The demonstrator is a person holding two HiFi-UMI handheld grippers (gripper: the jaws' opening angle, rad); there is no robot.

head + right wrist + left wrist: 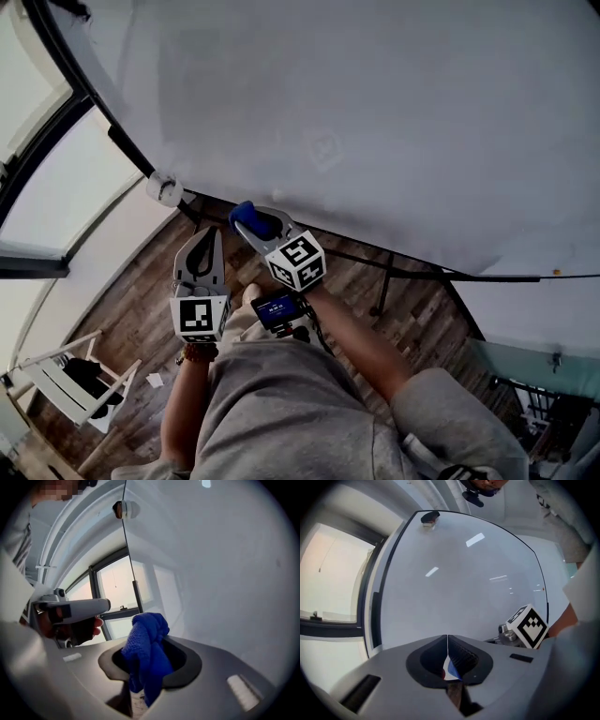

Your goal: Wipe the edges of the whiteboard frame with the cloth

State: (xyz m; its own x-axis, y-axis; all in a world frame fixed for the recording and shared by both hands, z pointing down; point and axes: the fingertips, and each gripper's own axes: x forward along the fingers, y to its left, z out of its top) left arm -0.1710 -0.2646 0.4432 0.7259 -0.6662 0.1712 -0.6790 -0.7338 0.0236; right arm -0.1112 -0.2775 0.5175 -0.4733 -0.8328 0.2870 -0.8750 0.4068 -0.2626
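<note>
The whiteboard (375, 112) fills the upper head view, its thin black frame (111, 129) running down the left edge to a white corner piece (164, 188). My right gripper (255, 223) is shut on a bunched blue cloth (247, 217), just below the board's bottom edge and right of that corner. The right gripper view shows the cloth (145, 653) sticking up between the jaws, with the frame edge (125, 541) ahead. My left gripper (210, 236) hangs beside it, lower left, shut with nothing held; its jaws (447, 641) meet in a line facing the board (459, 578).
A window (56, 178) stands left of the board. Below are a wooden floor (131, 300), the board's dark stand legs (384, 281) and a white rack (66, 380) at lower left. The person's grey shorts (291, 403) fill the bottom.
</note>
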